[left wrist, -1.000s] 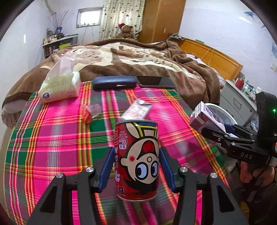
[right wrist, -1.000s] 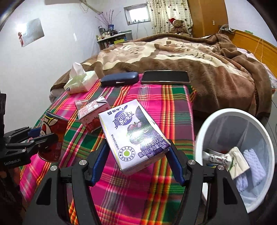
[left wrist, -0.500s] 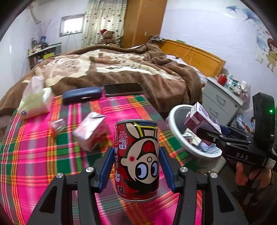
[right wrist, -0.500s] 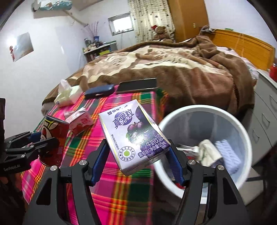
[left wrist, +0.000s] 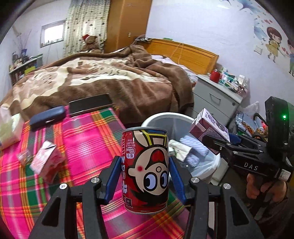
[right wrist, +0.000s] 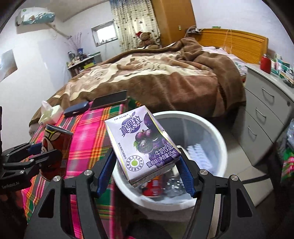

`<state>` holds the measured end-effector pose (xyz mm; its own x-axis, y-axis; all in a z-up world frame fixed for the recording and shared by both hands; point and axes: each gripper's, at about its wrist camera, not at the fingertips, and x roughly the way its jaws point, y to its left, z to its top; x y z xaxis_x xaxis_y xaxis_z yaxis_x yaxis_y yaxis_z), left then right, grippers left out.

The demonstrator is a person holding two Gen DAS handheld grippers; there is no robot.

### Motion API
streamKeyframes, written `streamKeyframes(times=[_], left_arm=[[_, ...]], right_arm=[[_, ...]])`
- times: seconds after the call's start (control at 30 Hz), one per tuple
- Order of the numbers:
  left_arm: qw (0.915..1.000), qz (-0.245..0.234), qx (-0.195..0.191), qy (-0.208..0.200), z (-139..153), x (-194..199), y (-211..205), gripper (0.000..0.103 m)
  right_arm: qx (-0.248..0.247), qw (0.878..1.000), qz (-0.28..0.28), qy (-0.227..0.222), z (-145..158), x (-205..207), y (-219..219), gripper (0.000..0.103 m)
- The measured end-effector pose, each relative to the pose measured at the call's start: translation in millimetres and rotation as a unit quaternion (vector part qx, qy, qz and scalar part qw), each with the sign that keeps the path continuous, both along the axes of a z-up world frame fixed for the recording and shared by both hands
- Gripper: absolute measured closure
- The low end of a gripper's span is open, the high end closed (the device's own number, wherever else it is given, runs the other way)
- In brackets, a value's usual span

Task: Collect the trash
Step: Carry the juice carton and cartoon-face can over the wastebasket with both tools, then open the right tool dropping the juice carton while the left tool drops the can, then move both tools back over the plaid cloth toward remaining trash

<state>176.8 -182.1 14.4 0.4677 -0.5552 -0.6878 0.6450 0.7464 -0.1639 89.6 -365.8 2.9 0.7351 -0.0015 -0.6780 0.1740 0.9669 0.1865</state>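
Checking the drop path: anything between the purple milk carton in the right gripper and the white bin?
Nothing visible. The purple grape milk carton, clamped in the right gripper, hangs over the near rim of the round white plastic bin. The bin's mouth is open, with only trash inside.

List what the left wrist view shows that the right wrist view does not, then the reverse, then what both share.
Only the left wrist view: the pink carton lying on the plaid cloth, and a cartoon wall sticker.

Only the right wrist view: the air conditioner high on the wall, and a red wrapper inside the bin.

Both: the white bin, the left gripper clamping the red can, the right gripper clamping the purple carton, and the bed.
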Motion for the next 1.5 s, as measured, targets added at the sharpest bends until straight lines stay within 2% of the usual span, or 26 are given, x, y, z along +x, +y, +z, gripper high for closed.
streamKeyframes(times=[0.33,0.6,0.67,0.77,0.87,1.5], left_arm=[[0.9993,-0.034,0.004,0.016,-11,12,-62,0.05],[0.9983,-0.045,0.019,0.034,-27,26,-98,0.05],[0.9977,-0.047,0.011,0.048,-32,31,-102,0.05],[0.9979,-0.049,0.008,0.041,-34,31,-106,0.05],[0.998,-0.045,0.0,0.045,-33,32,-108,0.043],[0.9996,-0.006,-0.004,0.027,-18,18,-65,0.043]], right_arm=[[-0.009,0.999,-0.037,0.028,-13,-1,-38,0.036],[-0.015,0.997,-0.038,0.064,-29,5,-54,0.036],[-0.015,0.997,-0.037,0.067,-31,5,-58,0.036],[-0.007,0.997,-0.032,0.071,-34,4,-63,0.036],[-0.008,0.997,-0.033,0.072,-35,3,-66,0.036],[0.002,0.999,-0.039,0.035,-18,-7,-56,0.035]])
